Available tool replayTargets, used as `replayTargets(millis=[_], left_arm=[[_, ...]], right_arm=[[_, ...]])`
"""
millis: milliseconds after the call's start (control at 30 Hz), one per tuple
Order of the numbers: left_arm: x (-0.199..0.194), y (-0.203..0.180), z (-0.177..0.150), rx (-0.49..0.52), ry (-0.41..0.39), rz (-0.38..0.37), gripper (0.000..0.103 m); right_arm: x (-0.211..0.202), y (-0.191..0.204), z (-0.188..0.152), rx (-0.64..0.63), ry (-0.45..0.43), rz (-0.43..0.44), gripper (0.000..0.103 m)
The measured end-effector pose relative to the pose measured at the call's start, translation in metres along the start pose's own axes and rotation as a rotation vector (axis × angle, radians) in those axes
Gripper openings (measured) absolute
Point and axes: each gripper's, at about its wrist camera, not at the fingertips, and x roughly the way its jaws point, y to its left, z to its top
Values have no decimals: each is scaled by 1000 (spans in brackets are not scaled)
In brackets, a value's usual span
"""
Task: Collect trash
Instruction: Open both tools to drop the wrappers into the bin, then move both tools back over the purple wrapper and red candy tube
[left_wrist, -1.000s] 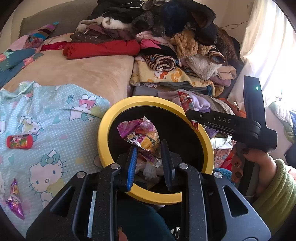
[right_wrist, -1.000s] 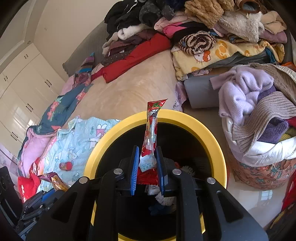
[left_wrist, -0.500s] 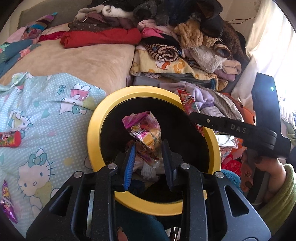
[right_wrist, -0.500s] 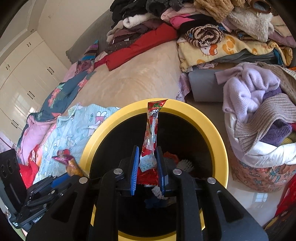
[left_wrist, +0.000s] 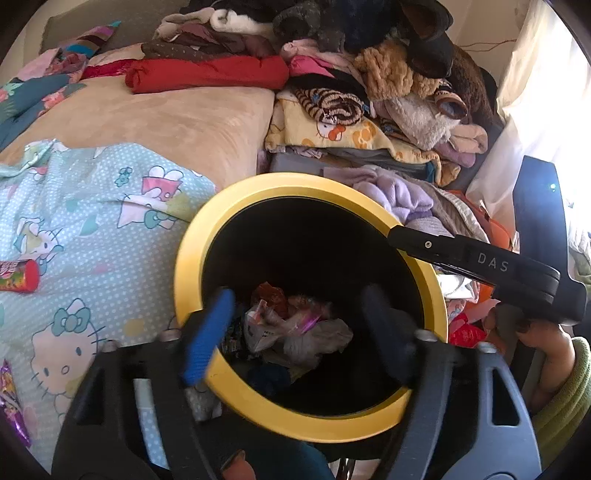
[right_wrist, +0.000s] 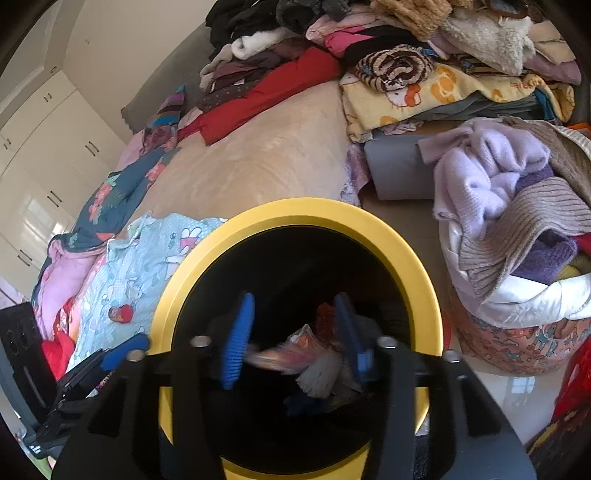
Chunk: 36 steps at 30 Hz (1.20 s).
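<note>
Both the left gripper (left_wrist: 295, 328) and right gripper (right_wrist: 291, 339) gape wide and empty above the yellow-rimmed bin (left_wrist: 229, 210), wrappers (left_wrist: 295, 328) lying below at frame centre.

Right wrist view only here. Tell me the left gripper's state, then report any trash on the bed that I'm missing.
Observer: The left gripper is open, fingers wide apart with nothing between them, at the mouth of the yellow bin.
Operator: Now the bed. Give me what my view lacks.
Observer: A purple wrapper lies on the Hello Kitty sheet, at the far left edge of the left wrist view.
</note>
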Motion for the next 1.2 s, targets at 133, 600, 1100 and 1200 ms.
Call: replayTargets(millis=[133, 600, 1100, 1200], left_arm=[[-10, 7, -2, -16, -30, 26, 92], [-60, 13, -1, -14, -137, 119, 92], [-97, 40, -16, -40, -191, 183, 92], [-105, 48, -20, -47, -205, 213, 92]], right_arm=[[-6, 8, 1, -42, -33, -16, 65], [-25, 58, -1, -225, -124, -4, 83], [-32, 101, -11, -322, -137, 44, 84], [-31, 116, -16, -360, -142, 67, 84]])
